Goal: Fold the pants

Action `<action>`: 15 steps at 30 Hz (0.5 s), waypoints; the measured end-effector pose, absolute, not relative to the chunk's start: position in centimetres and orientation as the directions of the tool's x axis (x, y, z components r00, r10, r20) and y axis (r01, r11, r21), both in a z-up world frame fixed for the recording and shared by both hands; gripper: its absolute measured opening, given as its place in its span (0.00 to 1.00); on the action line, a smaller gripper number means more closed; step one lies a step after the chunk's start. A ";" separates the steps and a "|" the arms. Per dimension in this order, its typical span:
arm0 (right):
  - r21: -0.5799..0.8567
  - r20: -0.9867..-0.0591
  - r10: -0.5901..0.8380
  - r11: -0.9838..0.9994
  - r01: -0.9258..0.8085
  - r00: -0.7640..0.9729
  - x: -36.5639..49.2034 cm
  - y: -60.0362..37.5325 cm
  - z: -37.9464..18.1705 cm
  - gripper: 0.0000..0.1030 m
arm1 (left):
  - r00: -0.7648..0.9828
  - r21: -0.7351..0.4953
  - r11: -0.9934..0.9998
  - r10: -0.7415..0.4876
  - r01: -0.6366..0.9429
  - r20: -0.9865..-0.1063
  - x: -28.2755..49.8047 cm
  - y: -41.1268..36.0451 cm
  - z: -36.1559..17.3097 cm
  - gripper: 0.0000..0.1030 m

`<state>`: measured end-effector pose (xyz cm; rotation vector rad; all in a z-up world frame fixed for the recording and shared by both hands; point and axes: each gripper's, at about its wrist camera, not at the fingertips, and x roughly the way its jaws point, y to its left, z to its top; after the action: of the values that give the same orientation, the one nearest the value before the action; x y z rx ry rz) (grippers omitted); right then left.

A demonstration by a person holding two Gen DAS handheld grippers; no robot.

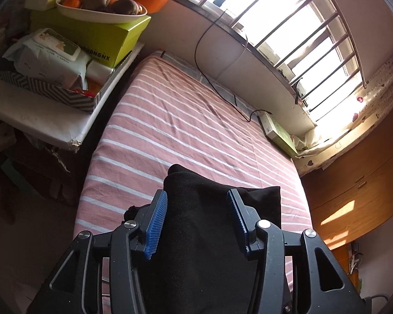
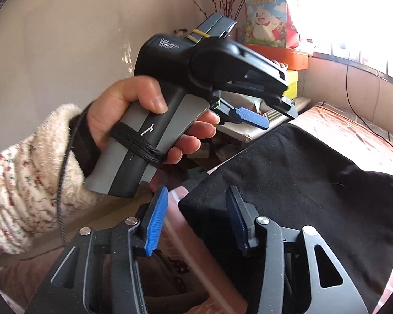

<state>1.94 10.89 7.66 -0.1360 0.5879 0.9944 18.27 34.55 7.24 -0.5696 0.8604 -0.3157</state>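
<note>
Black pants [image 1: 217,183] lie folded into a thick rectangle on the pink striped bed [image 1: 183,120]. My left gripper [image 1: 196,222] hovers over the near end of the pants, blue pads wide apart and clear of the cloth, so it is open. In the right wrist view a hand [image 2: 123,110] in a fleecy sleeve holds that left gripper [image 2: 277,119] above the pants' [image 2: 301,183] far left edge, nothing between its fingers. My right gripper [image 2: 196,217] is open at the pants' near left corner, which sits loose between the pads.
A white side table [image 1: 39,120] left of the bed carries a green box [image 1: 99,36], a fruit bowl [image 1: 102,7] and a wipes pack [image 1: 52,52]. A black cable [image 1: 204,60] and a flat green box [image 1: 277,133] lie along the window wall. A wooden cabinet [image 1: 359,183] stands at the right.
</note>
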 end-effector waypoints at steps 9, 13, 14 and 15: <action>0.188 -0.481 0.698 0.673 -0.715 0.530 2.9 4.7 10.2 0.46 | 0.621 -0.531 0.844 -0.453 0.069 -0.639 14.7 31.5 9.0 0.71; 0.147 -0.553 0.587 0.767 -0.625 0.590 3.9 3.0 9.1 0.46 | 0.602 -0.478 0.873 -0.434 0.096 -0.671 12.9 29.6 8.4 0.71; 0.145 -0.573 0.569 0.778 -0.611 0.589 4.4 2.6 8.8 0.46 | 0.594 -0.475 0.874 -0.435 0.099 -0.677 12.5 29.3 7.9 0.71; 0.148 -0.594 0.557 0.785 -0.601 0.581 4.7 2.2 8.1 0.46 | 0.582 -0.473 0.875 -0.437 0.100 -0.685 12.1 29.1 7.5 0.71</action>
<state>4.70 2.19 8.10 -0.0721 0.6680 0.6770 12.13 29.08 7.45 -0.4105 0.8999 -0.3243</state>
